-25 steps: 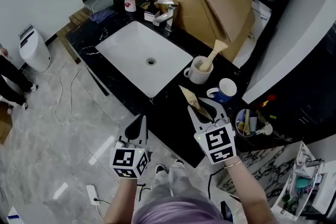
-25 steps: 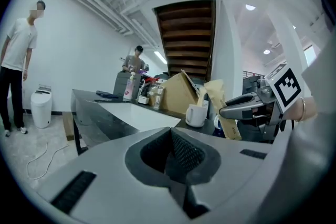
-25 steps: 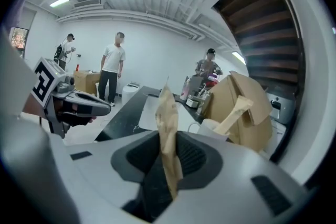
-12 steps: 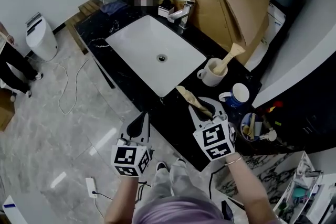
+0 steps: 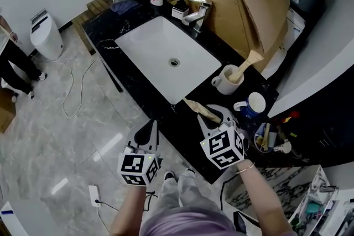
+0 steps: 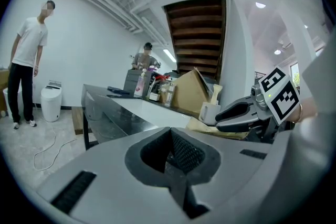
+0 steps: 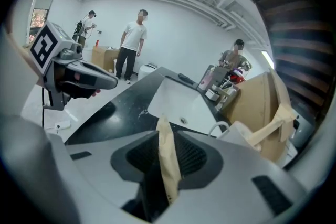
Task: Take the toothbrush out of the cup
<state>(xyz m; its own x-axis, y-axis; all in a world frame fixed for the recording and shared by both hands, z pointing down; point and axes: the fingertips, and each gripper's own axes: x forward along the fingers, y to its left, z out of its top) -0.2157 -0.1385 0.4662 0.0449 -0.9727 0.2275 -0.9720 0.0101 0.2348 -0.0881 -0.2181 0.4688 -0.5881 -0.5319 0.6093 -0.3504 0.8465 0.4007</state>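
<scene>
The right gripper (image 5: 214, 114) has its jaws closed narrowly on a paper-wrapped toothbrush (image 5: 199, 109). In the right gripper view the tan packet (image 7: 168, 160) stands edge-on between the pads and pokes out past the right gripper (image 7: 168, 150). From the head view the packet points far and left, over the black countertop (image 5: 185, 131). Whether its tip touches the stone cannot be told.

The white cup (image 5: 224, 82) stands far and right of that gripper, apart from it. A second wrapped toothbrush (image 5: 246, 62) leans out of the cup toward the far right. The right gripper view shows the cup (image 7: 245, 136) just beyond the right jaw.

The left gripper (image 5: 146, 132) hangs at the near edge of the countertop, left of the right one. Its jaws are pressed together with nothing between them, as the left gripper view (image 6: 170, 152) shows.

The white sink (image 5: 166, 55) lies to the far left of the held packet, its near corner close by. A blue mug (image 5: 253, 105) sits just right of the right gripper, and a small tub of odds and ends (image 5: 266, 138) sits near and right of that. A cardboard box (image 5: 249, 8) rises behind the cup and closes off the far side. The bare strip of black stone between sink and cup is the open room on the counter. Left of the counter's near edge there is only grey floor (image 5: 72, 141).
</scene>
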